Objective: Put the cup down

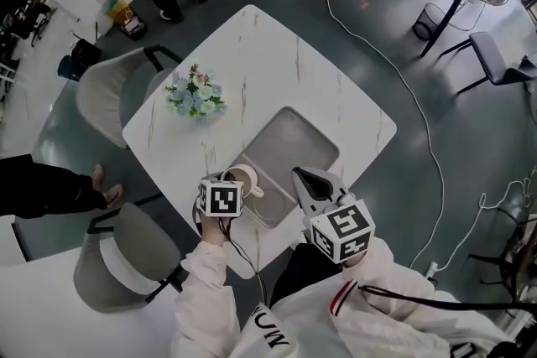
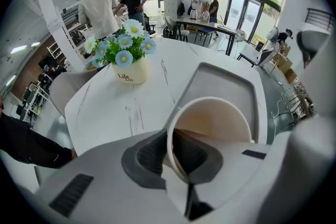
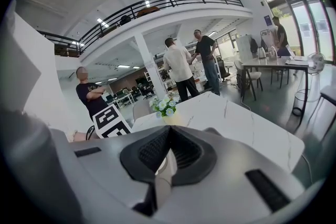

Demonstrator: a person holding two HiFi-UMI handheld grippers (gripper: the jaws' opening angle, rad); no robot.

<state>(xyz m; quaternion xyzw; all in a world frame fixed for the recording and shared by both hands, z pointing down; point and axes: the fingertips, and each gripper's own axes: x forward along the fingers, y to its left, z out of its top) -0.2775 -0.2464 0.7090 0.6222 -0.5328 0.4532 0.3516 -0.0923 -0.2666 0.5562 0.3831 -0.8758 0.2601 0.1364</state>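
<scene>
on the near corner of the white marble desk (image 1: 277, 54), the head view places the cup (image 1: 243, 179) at the left edge of the grey tray (image 1: 294, 142), with the flower pot (image 1: 195, 96) farther up the desk. whether the cup's base touches the tray is not clear in any view. only the left gripper view shows the grip: the left tongs (image 2: 177, 155) pinch the cup's wall, one pad inside the mouth and one outside, and the cup is tilted with its brownish inside facing the camera. the right gripper view shows the right tongs (image 3: 168, 136) pressed together with nothing between them. the head view sets them over the tray's near right edge.
</scene>
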